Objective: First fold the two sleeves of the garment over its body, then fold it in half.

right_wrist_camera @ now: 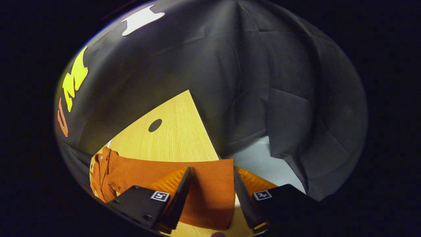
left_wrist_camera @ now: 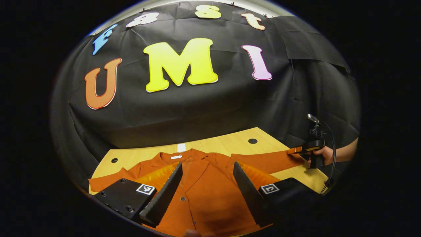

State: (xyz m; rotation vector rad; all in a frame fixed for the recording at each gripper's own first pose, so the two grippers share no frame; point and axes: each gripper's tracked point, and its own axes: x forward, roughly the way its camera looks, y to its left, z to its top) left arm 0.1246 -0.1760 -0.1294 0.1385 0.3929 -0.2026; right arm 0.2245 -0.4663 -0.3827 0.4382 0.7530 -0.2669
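A rust-orange button-front garment point(left_wrist_camera: 204, 187) lies flat on the wooden table point(left_wrist_camera: 230, 141), collar at the far side. Its left sleeve point(left_wrist_camera: 108, 179) and right sleeve point(left_wrist_camera: 263, 161) are spread out to the sides. My left gripper point(left_wrist_camera: 208, 166) hovers open over the chest, with nothing between its fingers. At the right sleeve's cuff a hand holds my right gripper point(left_wrist_camera: 304, 152). In the right gripper view that gripper point(right_wrist_camera: 211, 169) is open, its fingers straddling the sleeve end point(right_wrist_camera: 210, 187), which lies flat on the table point(right_wrist_camera: 171, 141) near the table's edge.
The table has round dark holes point(left_wrist_camera: 252, 141) point(right_wrist_camera: 155, 125) near its far corners and a white tag point(left_wrist_camera: 181, 147) beyond the collar. Black cloth walls stand close behind the table. Grey floor point(right_wrist_camera: 260, 161) shows past the table's right edge.
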